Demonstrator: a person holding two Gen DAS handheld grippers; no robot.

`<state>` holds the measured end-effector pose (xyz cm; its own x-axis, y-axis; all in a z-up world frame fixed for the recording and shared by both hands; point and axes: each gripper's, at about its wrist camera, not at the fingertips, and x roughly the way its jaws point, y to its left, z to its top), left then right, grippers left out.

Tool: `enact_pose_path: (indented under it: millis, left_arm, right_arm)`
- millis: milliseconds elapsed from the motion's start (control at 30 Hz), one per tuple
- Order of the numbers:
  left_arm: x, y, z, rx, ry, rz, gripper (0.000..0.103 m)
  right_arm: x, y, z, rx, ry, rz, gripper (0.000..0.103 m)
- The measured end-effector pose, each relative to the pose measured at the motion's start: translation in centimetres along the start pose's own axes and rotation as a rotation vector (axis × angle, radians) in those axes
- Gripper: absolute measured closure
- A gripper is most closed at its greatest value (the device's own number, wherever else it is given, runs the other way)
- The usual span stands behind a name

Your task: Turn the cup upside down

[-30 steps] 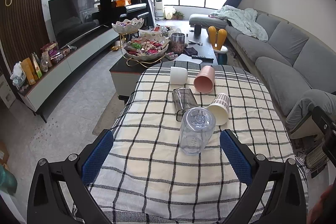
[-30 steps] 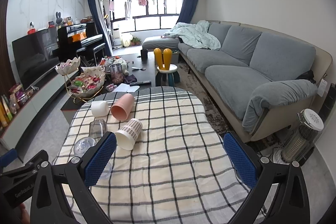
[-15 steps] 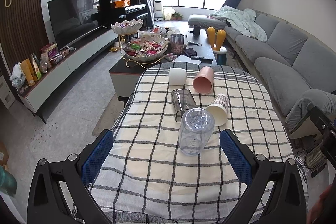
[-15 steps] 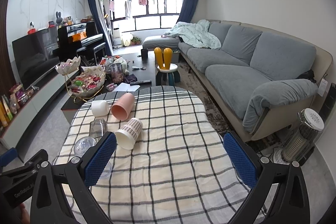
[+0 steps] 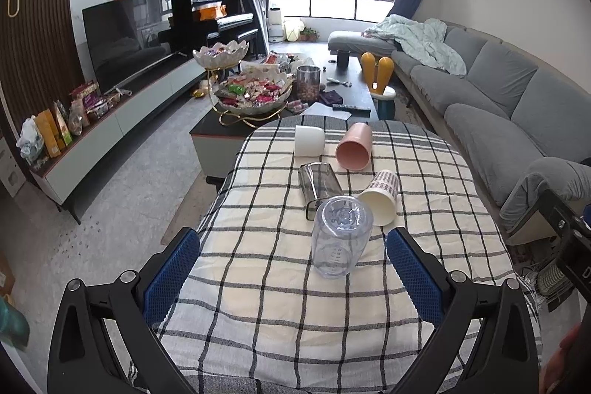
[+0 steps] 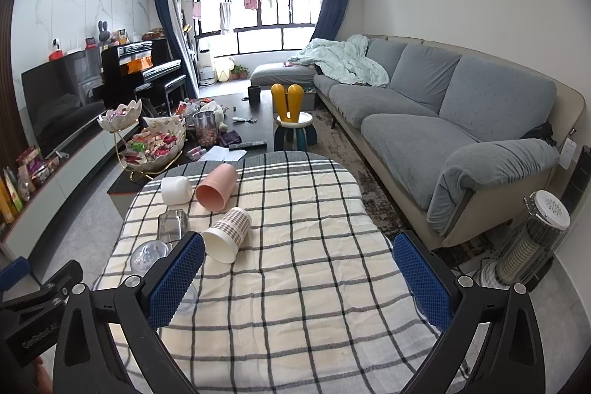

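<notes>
A clear plastic cup (image 5: 340, 239) stands upside down on the checked tablecloth (image 5: 288, 312), just ahead of my open, empty left gripper (image 5: 293, 268). Behind it lie a smoky glass tumbler (image 5: 319, 185), a checked paper cup (image 5: 380, 198), a pink cup (image 5: 354, 146) and a white cup (image 5: 309, 141), all on their sides. My right gripper (image 6: 301, 277) is open and empty above the cloth. In the right wrist view the paper cup (image 6: 227, 234) lies by its left finger, which partly hides the clear cup (image 6: 147, 255).
A coffee table (image 5: 354, 100) with a snack bowl (image 5: 253, 95) stands beyond the table. A grey sofa (image 6: 443, 113) runs along the right, a heater (image 6: 532, 239) at near right. A TV unit (image 5: 122, 113) lines the left wall.
The left gripper's view has shifted very slightly; the cups have not moved. The right gripper stays still.
</notes>
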<state>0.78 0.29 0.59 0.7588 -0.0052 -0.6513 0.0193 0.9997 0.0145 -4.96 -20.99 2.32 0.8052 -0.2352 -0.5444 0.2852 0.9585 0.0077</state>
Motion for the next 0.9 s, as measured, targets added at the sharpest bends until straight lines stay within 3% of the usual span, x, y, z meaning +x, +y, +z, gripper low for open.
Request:
enact_pose_path:
  millis: [900]
  left_arm:
    - [0.22,0.22,-0.45,-0.005,0.012,0.006,0.0]
  right_arm:
    - [-0.07,0.08,0.02,0.003,0.003,-0.001,0.0]
